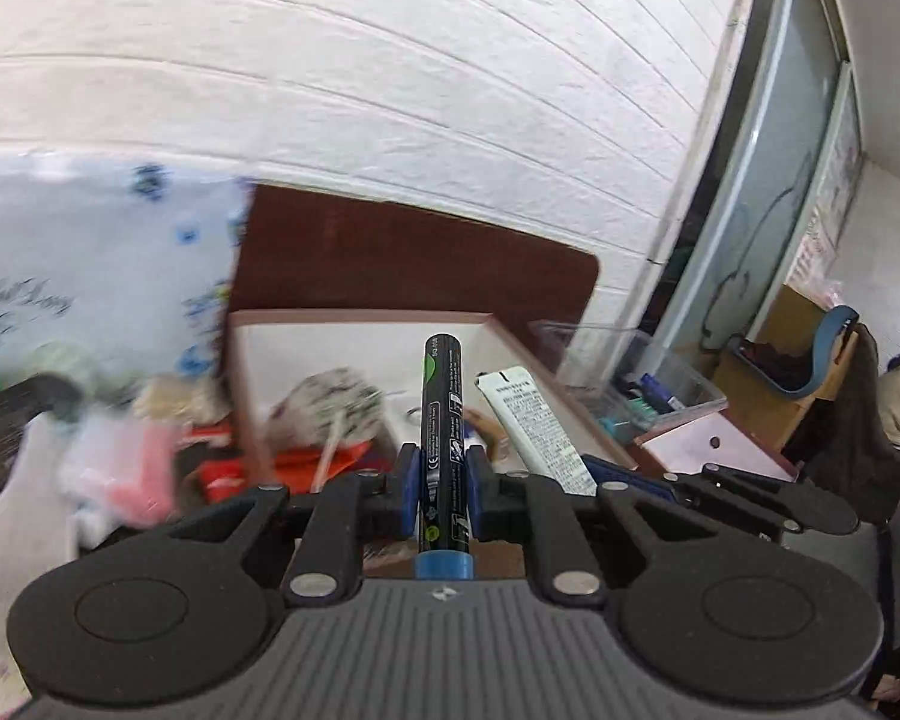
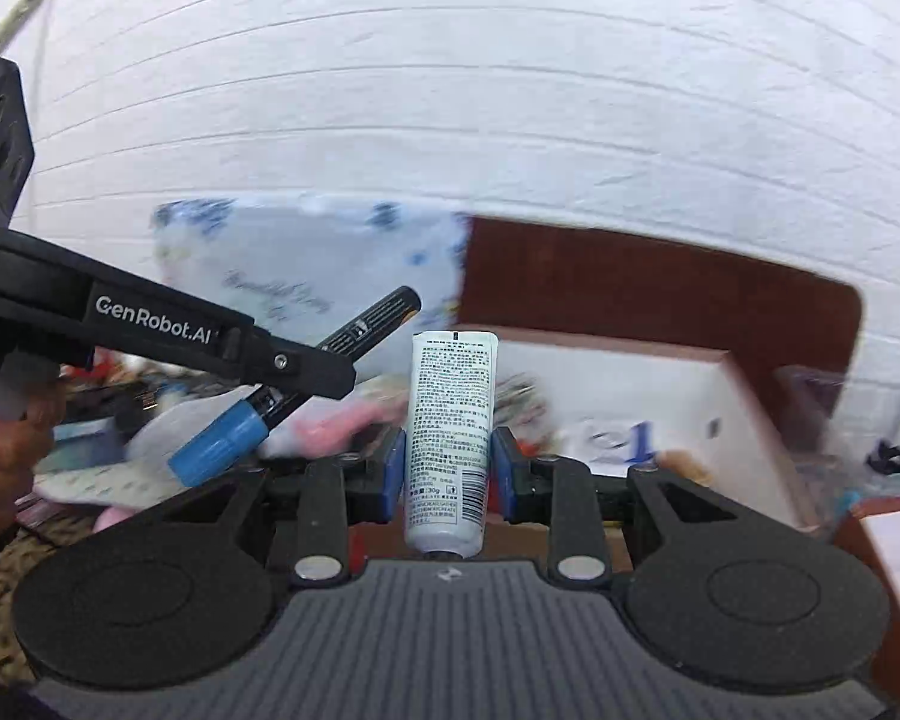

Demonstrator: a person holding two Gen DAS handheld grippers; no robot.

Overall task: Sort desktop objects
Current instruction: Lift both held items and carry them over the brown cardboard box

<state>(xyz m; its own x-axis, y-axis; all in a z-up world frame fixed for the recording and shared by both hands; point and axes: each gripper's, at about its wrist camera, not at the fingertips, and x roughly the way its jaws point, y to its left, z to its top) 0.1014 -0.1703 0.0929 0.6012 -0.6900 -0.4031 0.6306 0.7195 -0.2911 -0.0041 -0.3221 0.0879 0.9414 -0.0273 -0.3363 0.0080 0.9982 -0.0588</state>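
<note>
My left gripper (image 1: 442, 483) is shut on a black marker (image 1: 444, 432) with a blue cap at its near end; the marker points away over a pink-rimmed white box (image 1: 354, 324). My right gripper (image 2: 450, 468) is shut on a white cream tube (image 2: 450, 438) with small printed text, held upright in front of the same box (image 2: 630, 360). In the right wrist view the left gripper (image 2: 306, 369) comes in from the left with the marker (image 2: 306, 384) tilted up to the right. The tube also shows in the left wrist view (image 1: 540, 426).
The box holds crumpled wrappers and red packets (image 1: 324, 420). A clear plastic bin (image 1: 642, 384) with pens stands to its right, a pink box (image 1: 714, 444) nearer. A blue-patterned white pack (image 1: 90, 276) and loose clutter lie on the left. A brown board (image 1: 420, 258) leans against the white wall.
</note>
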